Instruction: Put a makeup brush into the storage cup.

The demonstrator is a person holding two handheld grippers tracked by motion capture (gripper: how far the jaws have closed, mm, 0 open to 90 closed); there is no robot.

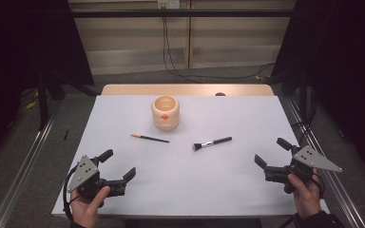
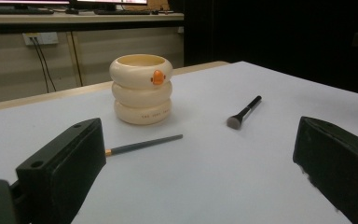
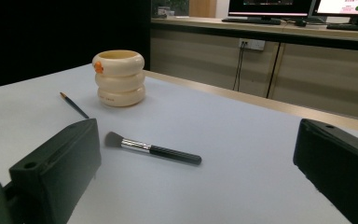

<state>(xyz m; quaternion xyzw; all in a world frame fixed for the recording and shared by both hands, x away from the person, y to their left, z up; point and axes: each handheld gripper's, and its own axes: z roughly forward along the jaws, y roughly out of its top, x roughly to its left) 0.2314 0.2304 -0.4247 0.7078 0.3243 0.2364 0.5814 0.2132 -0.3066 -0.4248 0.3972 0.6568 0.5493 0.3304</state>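
A cream ringed cup (image 1: pixel 165 112) with an orange mark stands upright at the back middle of the white table (image 1: pixel 247 190). In front of it lie a thin dark brush (image 1: pixel 149 138) and, to its right, a makeup brush (image 1: pixel 212 142) with a black handle. My left gripper (image 1: pixel 118 165) rests near the front left corner, open, nothing between its jaws. My right gripper (image 1: pixel 272 152) sits near the front right edge, also open and empty. The cup (image 2: pixel 141 88), thin brush (image 2: pixel 144 144) and makeup brush (image 2: pixel 244 112) lie ahead in the left gripper view. The right gripper view has the makeup brush (image 3: pixel 153 149) closest, the cup (image 3: pixel 119 78) and thin brush (image 3: pixel 73 105) farther.
A wooden strip (image 1: pixel 187 90) runs along the table's far edge. Metal rails (image 1: pixel 26 161) flank both sides on the floor. Cables (image 1: pixel 171 57) hang down the back wall. A desk with monitors (image 3: pixel 270 9) stands beyond the table.
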